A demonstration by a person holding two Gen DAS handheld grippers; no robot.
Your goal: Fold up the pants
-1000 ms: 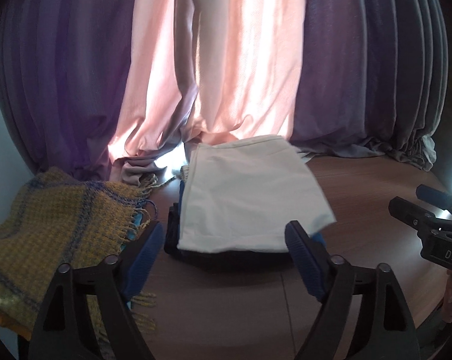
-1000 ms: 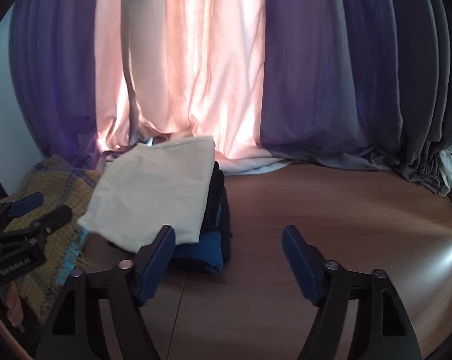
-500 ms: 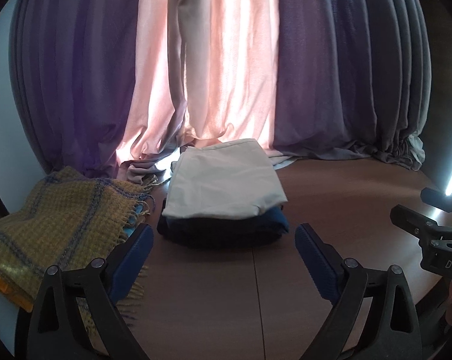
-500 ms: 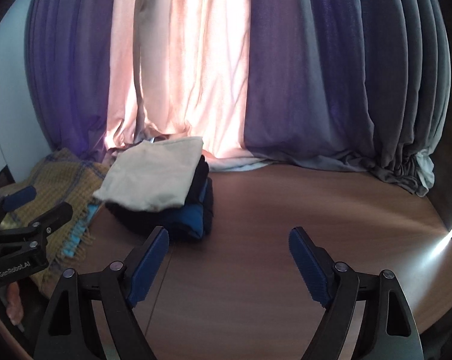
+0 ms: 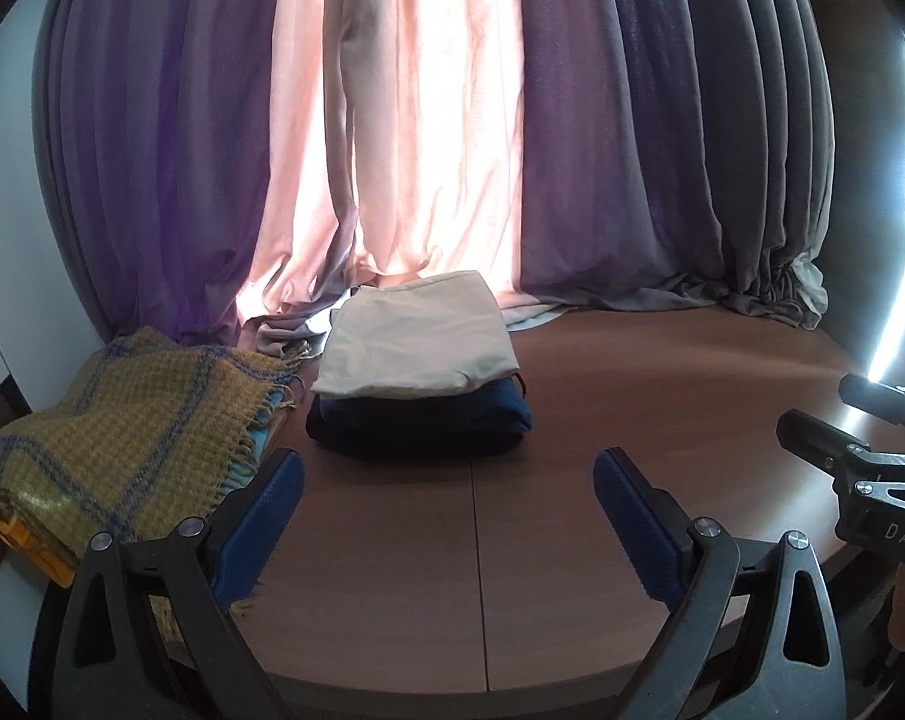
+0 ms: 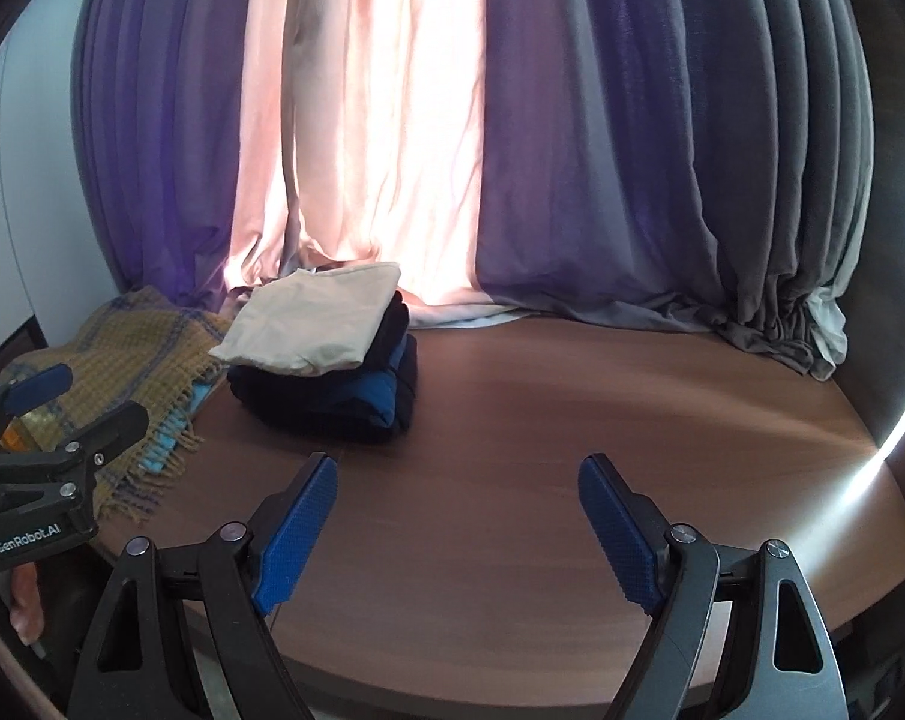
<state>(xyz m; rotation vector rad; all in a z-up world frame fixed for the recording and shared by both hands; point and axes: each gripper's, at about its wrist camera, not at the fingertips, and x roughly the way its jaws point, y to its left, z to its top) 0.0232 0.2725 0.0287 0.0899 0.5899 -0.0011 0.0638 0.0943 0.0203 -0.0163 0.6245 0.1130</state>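
Cream pants (image 5: 419,341), folded flat, are being carried by a stack of dark folded clothes (image 5: 419,429) near the far edge of the tabletop (image 5: 632,396), close against the curtain (image 5: 440,120). A yellow plaid blanket (image 5: 116,438) is lying at the tabletop's left edge, its fringe just beside the stack. The left gripper (image 5: 447,507) is being held wide open, nothing between its jaws; the right gripper (image 6: 457,510) is likewise being held wide and empty. Both are being kept above the near edge, well apart from the stack. Risk judged: the pants are overhanging the stack on the left, so a brush from either tong, or a tug on the blanket fringe, could slide them off and undo the fold.
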